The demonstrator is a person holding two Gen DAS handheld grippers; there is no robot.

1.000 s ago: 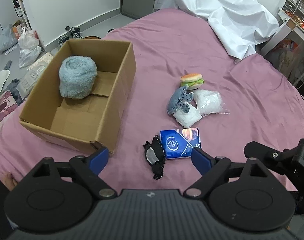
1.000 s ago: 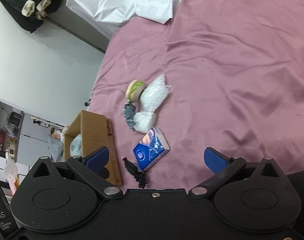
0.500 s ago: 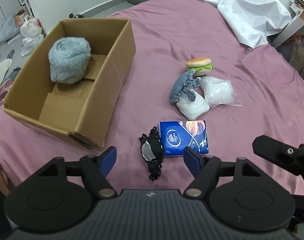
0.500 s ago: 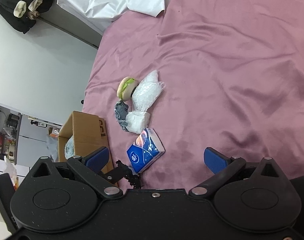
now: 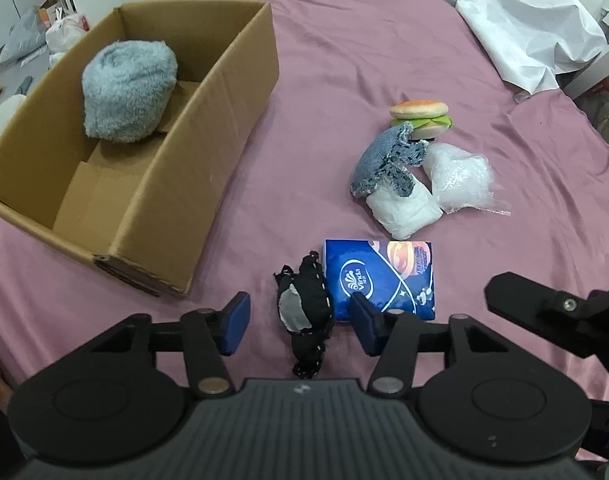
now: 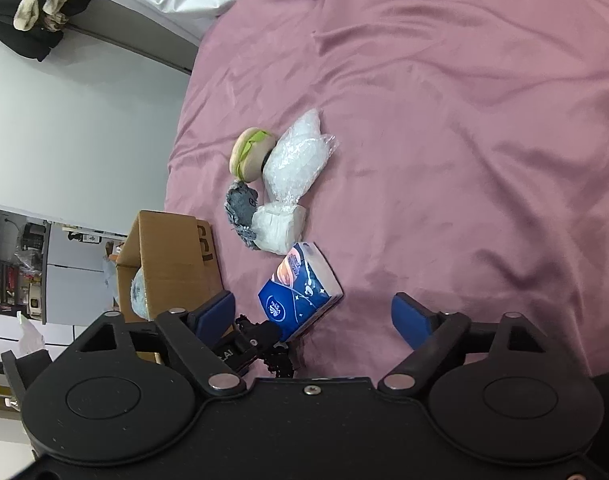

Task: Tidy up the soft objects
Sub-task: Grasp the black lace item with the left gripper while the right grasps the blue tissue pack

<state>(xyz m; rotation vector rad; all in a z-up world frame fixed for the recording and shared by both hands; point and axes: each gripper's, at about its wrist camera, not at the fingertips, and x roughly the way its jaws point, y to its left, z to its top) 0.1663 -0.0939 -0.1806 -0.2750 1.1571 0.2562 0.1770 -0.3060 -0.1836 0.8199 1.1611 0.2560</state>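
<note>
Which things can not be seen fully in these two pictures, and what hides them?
- Black cloth: right wrist view, mostly hidden behind the left hand-held gripper.
- Fluffy blue ball: right wrist view, only a sliver shows behind the cardboard box wall.
- Box floor: left wrist view, partly covered by the ball.
- Tissue pack: left wrist view, near corner behind a gripper finger.

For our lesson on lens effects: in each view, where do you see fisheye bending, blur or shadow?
Left wrist view: the cardboard box has bowed edges and the picture's corners go dark; the tissue pack is sharp. Right wrist view: the scene sits tilted, the pink bedsheet shows soft folds with mild sheen, and a faint shadow falls beside the tissue pack.
</note>
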